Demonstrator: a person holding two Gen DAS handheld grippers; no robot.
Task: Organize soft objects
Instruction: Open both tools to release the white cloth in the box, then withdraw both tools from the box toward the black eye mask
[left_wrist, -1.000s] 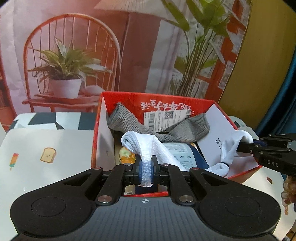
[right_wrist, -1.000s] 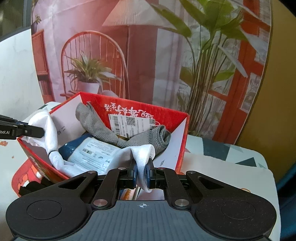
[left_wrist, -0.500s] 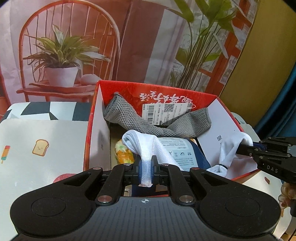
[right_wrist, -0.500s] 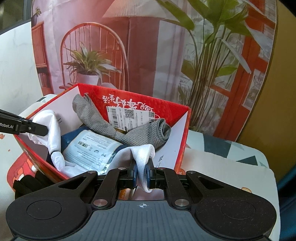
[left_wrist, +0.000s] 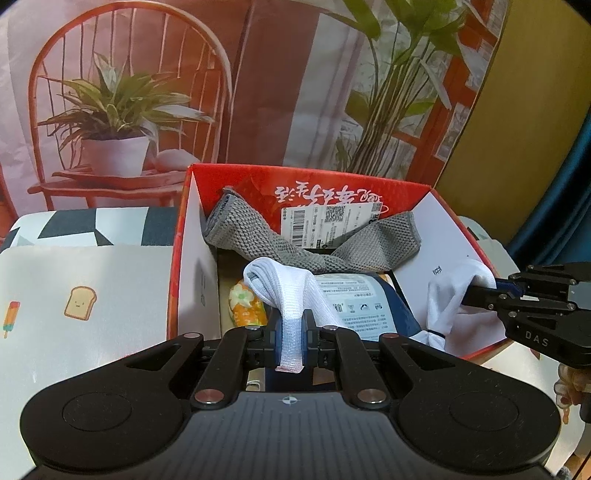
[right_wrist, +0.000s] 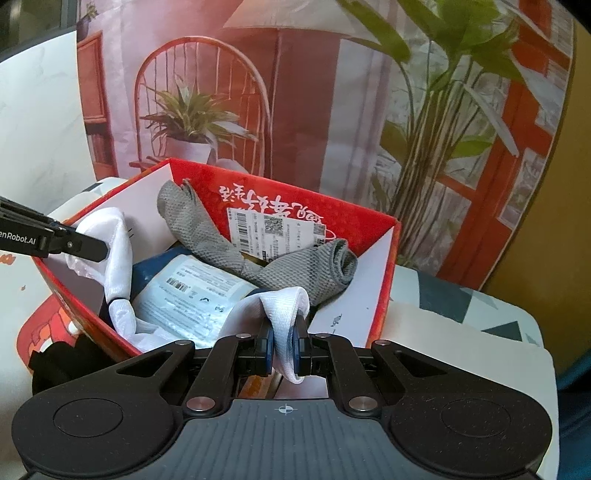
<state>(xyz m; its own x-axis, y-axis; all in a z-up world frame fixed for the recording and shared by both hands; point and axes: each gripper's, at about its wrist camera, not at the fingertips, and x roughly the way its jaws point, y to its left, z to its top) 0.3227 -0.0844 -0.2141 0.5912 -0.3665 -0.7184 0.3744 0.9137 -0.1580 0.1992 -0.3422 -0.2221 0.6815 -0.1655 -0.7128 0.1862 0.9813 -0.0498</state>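
A long white sock (left_wrist: 291, 291) hangs over the open red box (left_wrist: 177, 251). My left gripper (left_wrist: 291, 332) is shut on one end at the box's near edge. At the box's right wall my right gripper (left_wrist: 480, 291) is shut on the other end. In the right wrist view the white sock (right_wrist: 284, 306) sits between the right gripper's (right_wrist: 283, 343) pads, its middle sagging into the red box (right_wrist: 391, 251), and the left gripper (right_wrist: 99, 247) pinches it at left. A grey sock (left_wrist: 258, 240) lies across the back of the box.
Inside the box lie a blue packet with a white label (left_wrist: 354, 299) and a yellow-orange flowered item (left_wrist: 245, 306). A white mat with toast and ice-lolly prints (left_wrist: 81, 302) lies left of the box. A black object (right_wrist: 55, 365) sits beside the box. A printed backdrop stands behind.
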